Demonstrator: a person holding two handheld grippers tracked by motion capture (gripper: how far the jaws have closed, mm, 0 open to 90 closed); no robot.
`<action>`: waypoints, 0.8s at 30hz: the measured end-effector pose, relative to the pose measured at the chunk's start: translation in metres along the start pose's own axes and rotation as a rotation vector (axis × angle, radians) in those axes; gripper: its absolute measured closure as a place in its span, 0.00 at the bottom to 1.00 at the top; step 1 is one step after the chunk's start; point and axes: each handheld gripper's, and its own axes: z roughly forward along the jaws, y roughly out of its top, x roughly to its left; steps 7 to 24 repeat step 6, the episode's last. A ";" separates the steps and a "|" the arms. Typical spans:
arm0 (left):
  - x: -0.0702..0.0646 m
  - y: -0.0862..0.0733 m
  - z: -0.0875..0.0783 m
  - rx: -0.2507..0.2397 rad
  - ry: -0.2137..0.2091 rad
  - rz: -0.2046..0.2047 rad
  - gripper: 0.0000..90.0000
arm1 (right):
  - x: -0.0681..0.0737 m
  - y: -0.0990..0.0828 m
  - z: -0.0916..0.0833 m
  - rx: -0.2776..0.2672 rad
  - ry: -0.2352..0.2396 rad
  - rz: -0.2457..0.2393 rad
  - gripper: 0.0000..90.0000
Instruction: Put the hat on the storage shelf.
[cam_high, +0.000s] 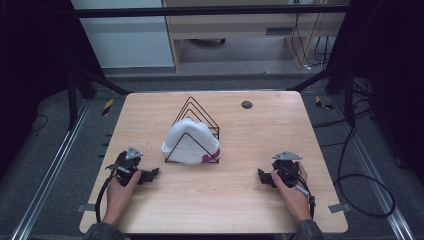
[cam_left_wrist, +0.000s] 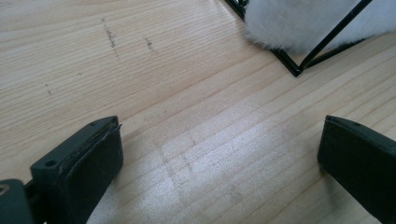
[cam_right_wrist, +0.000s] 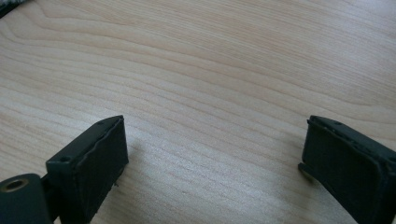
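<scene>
White hat (cam_high: 191, 141) in wire rack (cam_high: 196, 116) lies between, beyond both grippers' wide-open, empty fingers (cam_left_wrist: 79, 172).

dim surroundings, soft glare on table (cam_left_wrist: 196, 154).

Bare wood lies between my left gripper (cam_high: 150, 175) and my right gripper (cam_high: 263, 177), so either can cross the front of the table (cam_high: 230, 200) freely. The wire rack (cam_high: 192, 132) with the white fluffy hat (cam_high: 190, 142) in it blocks the middle. Its front corner (cam_left_wrist: 295, 71) sits near my left gripper's spread jaws, apart from them.
</scene>
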 end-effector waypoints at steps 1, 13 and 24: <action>0.000 0.000 0.000 0.002 0.001 -0.004 0.00 | 0.001 0.000 0.000 0.001 -0.002 0.009 0.06; -0.001 0.000 0.001 0.002 0.005 -0.008 0.00 | 0.006 0.001 0.001 0.000 -0.044 0.039 0.05; -0.001 0.000 0.001 0.002 0.005 -0.008 0.00 | 0.006 0.001 0.001 0.000 -0.044 0.039 0.05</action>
